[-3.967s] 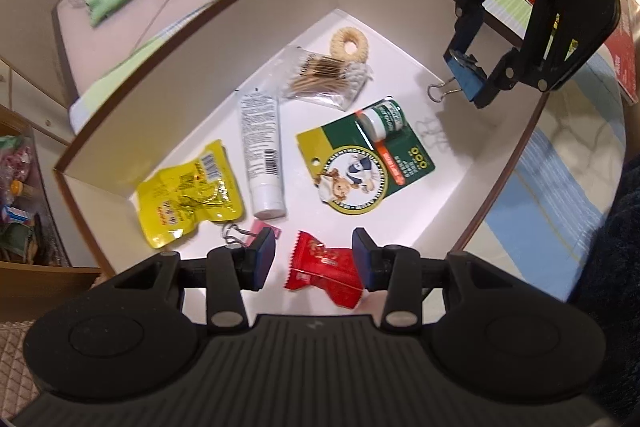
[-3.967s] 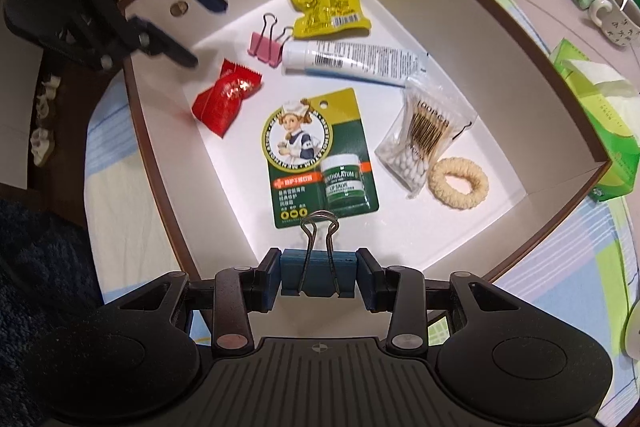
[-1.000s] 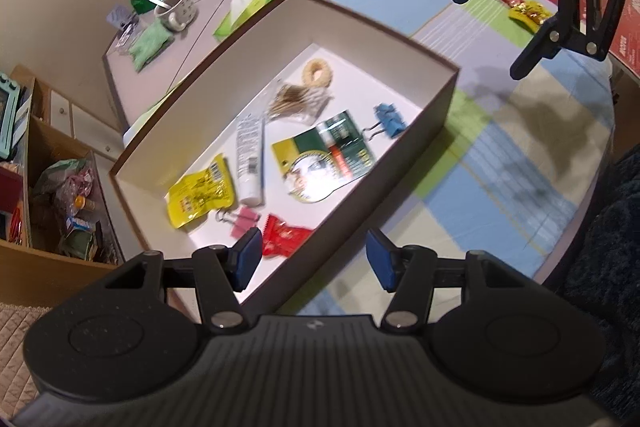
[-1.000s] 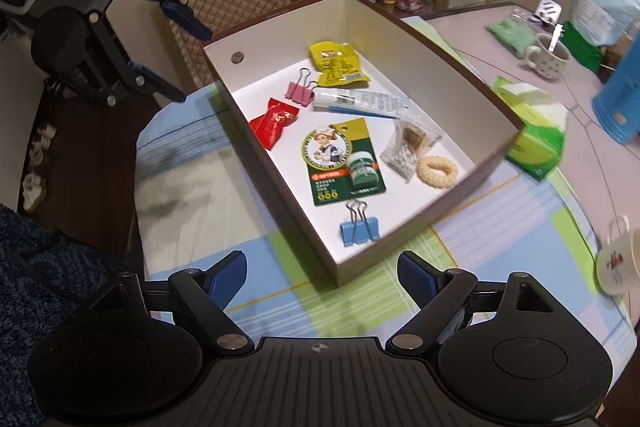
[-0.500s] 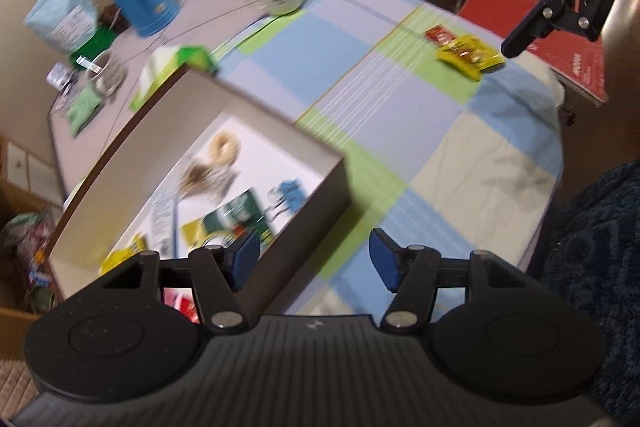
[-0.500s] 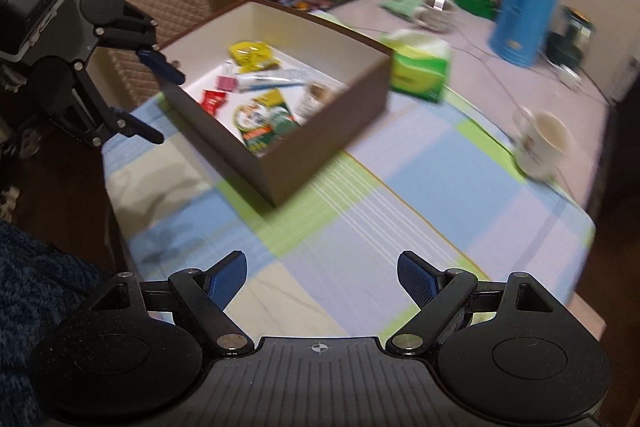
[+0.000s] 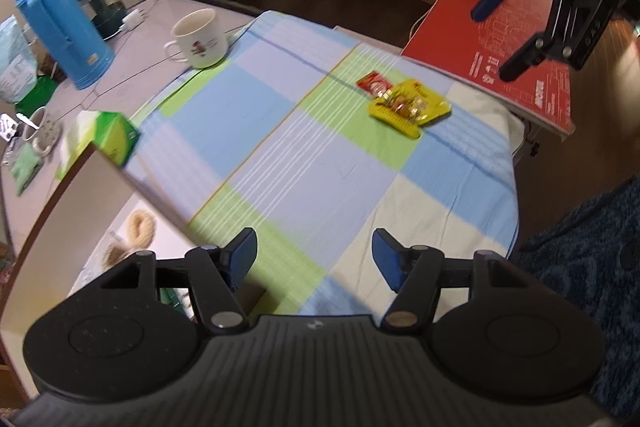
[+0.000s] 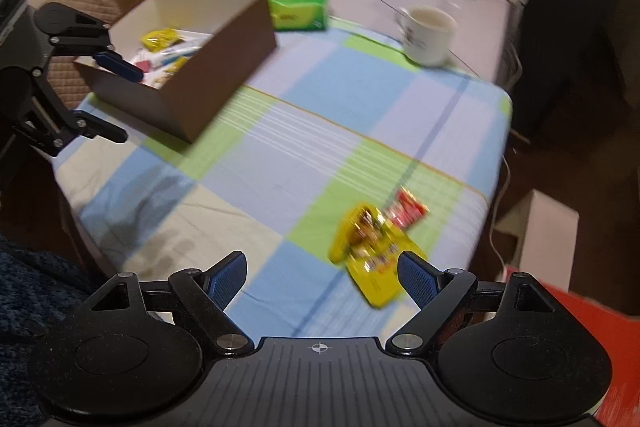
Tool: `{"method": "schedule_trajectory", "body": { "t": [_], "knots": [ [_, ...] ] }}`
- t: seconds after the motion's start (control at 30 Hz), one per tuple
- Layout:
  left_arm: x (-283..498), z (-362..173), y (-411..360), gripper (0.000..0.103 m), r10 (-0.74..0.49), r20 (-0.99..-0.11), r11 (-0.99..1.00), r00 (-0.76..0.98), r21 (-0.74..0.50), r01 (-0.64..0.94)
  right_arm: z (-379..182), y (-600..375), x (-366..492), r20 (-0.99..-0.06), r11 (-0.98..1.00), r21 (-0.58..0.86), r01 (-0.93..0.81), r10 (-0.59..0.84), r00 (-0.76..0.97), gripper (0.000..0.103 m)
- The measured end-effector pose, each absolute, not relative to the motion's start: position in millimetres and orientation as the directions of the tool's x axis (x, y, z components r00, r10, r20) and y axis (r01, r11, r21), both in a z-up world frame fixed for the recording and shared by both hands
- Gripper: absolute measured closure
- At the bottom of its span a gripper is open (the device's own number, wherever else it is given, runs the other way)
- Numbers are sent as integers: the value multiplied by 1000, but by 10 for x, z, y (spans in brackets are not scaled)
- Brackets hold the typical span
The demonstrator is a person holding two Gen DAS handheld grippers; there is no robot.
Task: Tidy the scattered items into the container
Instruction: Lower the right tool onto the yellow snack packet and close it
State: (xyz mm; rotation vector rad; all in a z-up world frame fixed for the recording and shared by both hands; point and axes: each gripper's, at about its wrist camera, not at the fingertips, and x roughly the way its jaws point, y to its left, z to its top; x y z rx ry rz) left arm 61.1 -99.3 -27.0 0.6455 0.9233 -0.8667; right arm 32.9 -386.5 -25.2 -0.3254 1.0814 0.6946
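Left gripper [image 7: 314,259] spread and empty, right gripper [image 8: 322,277] spread and empty, crinkly yellow packet [image 8: 370,257] and one red wrapper [image 8: 406,213] lower right on checked cloth [image 8: 320,131], rectangular cardboard box [image 8: 208,67] upper left.

Motion blur smears the yellow packet [image 8: 370,255] and red sachet [image 8: 406,213] in the right wrist view; the box [image 7: 60,203] is cut off at the left wrist view's edge.

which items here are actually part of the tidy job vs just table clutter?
Task things:
- brown box
- yellow snack packet, loose on the checked cloth
- red wrapper touching it
- left gripper and right gripper, both open and empty

Just lying about:
- white mug
- blue thermos
- green tissue box
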Motion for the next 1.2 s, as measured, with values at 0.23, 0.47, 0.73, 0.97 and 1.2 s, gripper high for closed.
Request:
{"method": "schedule_trajectory", "body": {
  "t": [0.23, 0.47, 0.73, 0.97, 1.2],
  "knots": [
    [630, -407, -1338, 40, -357, -877, 515, 322, 102, 851, -457, -4110, 401, -884, 796, 120, -594, 358, 302, 18],
    [728, -598, -1551, 39, -343, -886, 537, 313, 89, 839, -762, -4185, 508, -879, 834, 164, -527, 366, 306, 18],
    [886, -814, -1670, 37, -315, -901, 577, 299, 68, 814, -1018, -4136, 557, -863, 884, 176, -433, 350, 364, 18],
    [1012, -945, -1712, 37, -302, -915, 567, 268, 53, 822, -1152, -4049, 597, -864, 901, 203, -383, 348, 363, 18],
    [1177, -980, -1725, 37, -298, -918, 542, 261, 62, 838, -1242, -4013, 633, -871, 925, 182, -333, 309, 381, 18]
  ]
}}
